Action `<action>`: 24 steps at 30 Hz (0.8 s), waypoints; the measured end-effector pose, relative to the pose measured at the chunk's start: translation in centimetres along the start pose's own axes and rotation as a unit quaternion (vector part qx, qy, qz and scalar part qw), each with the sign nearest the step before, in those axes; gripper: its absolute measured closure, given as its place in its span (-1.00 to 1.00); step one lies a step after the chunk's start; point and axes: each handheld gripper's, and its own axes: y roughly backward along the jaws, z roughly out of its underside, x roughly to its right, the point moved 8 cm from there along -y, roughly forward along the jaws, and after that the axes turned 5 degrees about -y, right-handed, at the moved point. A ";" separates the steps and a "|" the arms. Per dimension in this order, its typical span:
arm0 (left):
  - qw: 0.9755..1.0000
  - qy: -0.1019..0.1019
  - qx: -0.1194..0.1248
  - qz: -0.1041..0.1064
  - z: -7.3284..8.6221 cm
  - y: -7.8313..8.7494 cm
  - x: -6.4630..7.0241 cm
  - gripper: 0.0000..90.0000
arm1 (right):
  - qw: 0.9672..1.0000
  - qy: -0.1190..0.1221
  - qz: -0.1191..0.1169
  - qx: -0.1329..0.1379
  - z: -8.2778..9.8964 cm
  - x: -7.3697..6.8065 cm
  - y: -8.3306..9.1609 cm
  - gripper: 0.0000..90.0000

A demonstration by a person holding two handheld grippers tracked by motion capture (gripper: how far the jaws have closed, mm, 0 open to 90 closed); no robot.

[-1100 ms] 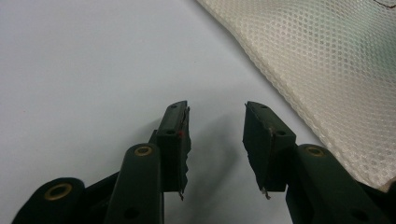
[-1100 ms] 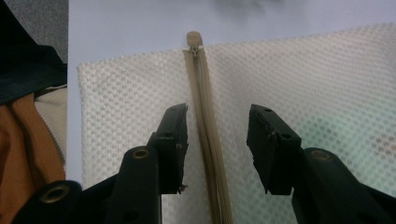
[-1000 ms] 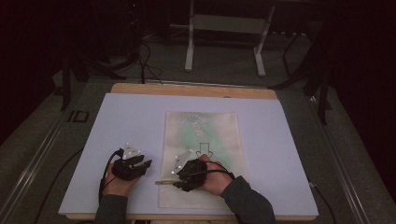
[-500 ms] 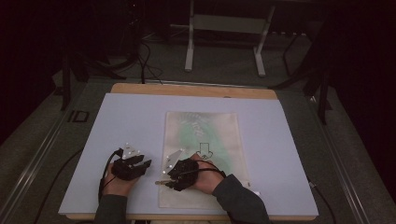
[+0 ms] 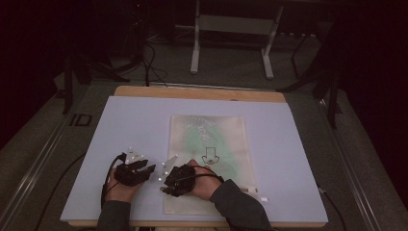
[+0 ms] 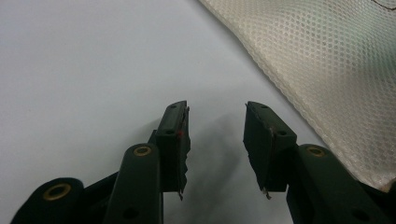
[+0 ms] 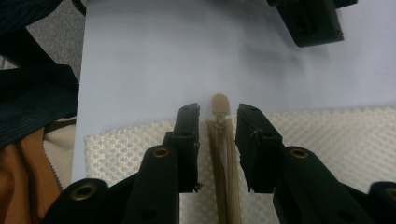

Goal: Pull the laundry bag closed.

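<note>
Mesh laundry bag [image 5: 211, 159], off-white honeycomb weave with a greenish tint in the middle, lying flat on the pale table [image 5: 298, 144]. Beige zipper pull [image 7: 219, 106] poking past the bag's edge, right between the jaws of the right gripper [image 7: 217, 122]. Jaws just been closing in, narrow gap on each side, pads not pressing on the pull yet. Zipper tape running back under the claw. Plenty of bare table ahead of both claws. Left gripper [image 6: 215, 122] just beside the bag's edge, jaws apart over bare tabletop, nothing between them. Both hands low at the near edge, close together.
</note>
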 end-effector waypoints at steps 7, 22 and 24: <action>1.000 0.000 -0.001 0.000 0.0 0.0 0.0 0.32 | 1.000 -0.001 0.001 0.000 -0.6 0.0 -0.9 0.59; 1.000 0.000 -0.001 0.001 0.1 0.0 -0.1 0.32 | 1.000 0.005 0.017 -0.016 -1.2 0.1 -2.6 0.79; 1.000 -0.001 -0.002 0.001 0.1 0.0 -0.1 0.32 | 1.000 0.004 0.015 -0.014 -1.2 0.2 -2.6 0.79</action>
